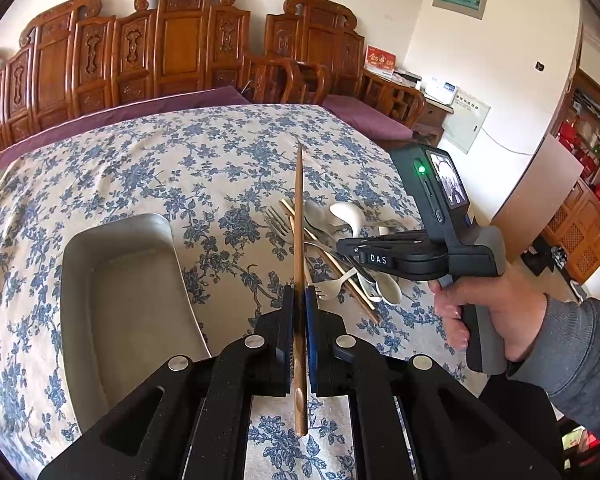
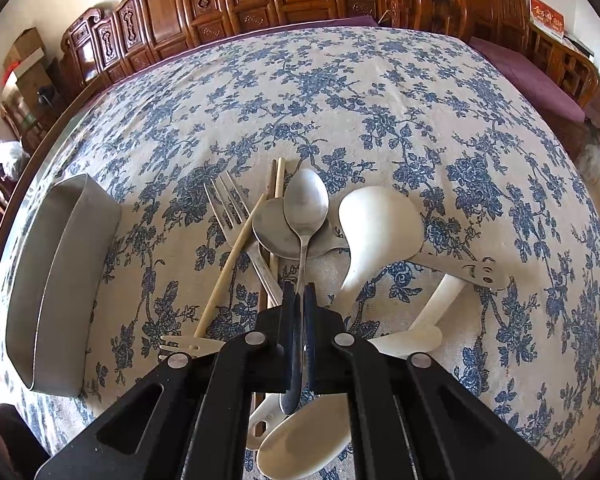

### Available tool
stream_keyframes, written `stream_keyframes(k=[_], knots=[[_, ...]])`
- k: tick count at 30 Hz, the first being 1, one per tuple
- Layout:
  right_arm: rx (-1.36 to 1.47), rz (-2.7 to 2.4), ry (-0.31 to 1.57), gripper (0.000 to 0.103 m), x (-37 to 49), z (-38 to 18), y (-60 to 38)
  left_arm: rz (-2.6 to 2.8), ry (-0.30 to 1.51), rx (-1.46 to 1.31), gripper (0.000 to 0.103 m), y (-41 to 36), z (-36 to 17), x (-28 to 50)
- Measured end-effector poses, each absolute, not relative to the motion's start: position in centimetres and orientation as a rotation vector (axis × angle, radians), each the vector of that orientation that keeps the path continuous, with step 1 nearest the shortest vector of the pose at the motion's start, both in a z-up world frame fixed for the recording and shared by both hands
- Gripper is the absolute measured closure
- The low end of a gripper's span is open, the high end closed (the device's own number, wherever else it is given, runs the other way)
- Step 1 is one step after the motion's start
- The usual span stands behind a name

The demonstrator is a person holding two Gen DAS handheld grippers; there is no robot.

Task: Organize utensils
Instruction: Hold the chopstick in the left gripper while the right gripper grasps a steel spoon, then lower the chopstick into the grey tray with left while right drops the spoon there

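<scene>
My left gripper [image 1: 299,294] is shut on a dark wooden chopstick [image 1: 299,216] that points away over the table, to the right of the grey metal tray [image 1: 120,304]. In the right wrist view my right gripper [image 2: 299,292] is shut on the handle of a small metal spoon [image 2: 305,204], whose bowl lies over a larger metal spoon [image 2: 274,236] in the utensil pile. The pile also has a metal fork [image 2: 230,208], pale chopsticks [image 2: 232,264], white plastic spoons [image 2: 380,220] and a white plastic fork [image 2: 188,344]. The right gripper [image 1: 354,256] shows over the pile [image 1: 320,220] in the left wrist view.
The table carries a blue floral cloth [image 2: 340,92]. The tray [image 2: 56,280] stands left of the pile. Carved wooden chairs [image 1: 172,40] line the far side. A hand and grey sleeve [image 1: 540,320] hold the right gripper's handle.
</scene>
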State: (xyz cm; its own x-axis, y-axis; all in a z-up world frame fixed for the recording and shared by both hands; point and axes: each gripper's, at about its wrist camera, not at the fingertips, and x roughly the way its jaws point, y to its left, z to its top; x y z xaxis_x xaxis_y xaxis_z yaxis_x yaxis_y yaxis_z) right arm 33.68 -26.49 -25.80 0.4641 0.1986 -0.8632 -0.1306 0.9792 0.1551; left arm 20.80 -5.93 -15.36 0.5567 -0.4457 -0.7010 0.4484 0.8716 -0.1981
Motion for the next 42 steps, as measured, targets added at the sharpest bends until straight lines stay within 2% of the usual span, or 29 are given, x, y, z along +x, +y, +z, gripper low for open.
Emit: stream_keyframes(k=[12, 18, 21, 26, 42], knots=[[0.064, 0.153, 1.098, 0.090, 36.3, -26.4, -26.3, -0.529, 0.827, 0.001, 0.099, -5.8, -15.3, 20.9], [0.026, 0.146, 1.102, 0.092, 36.6, -26.4, -25.9, -0.521, 0.826, 0.000, 0.099, -5.5, -15.3, 21.0], [0.006, 0.125, 1.099, 0.097, 36.7, -26.3, -26.0, -0.514, 0.823, 0.000, 0.099, -5.3, -15.3, 21.0], [-0.005, 0.133, 1.087, 0.097, 35.7, -26.1, -26.3, -0.492, 0.822, 0.006, 0.099, -5.0, -15.2, 21.0], [-0.068, 0.278, 0.921, 0.097, 32.5, -18.8, -22.8, -0.287, 0.846, 0.001, 0.099, 0.8, -14.8, 22.3]])
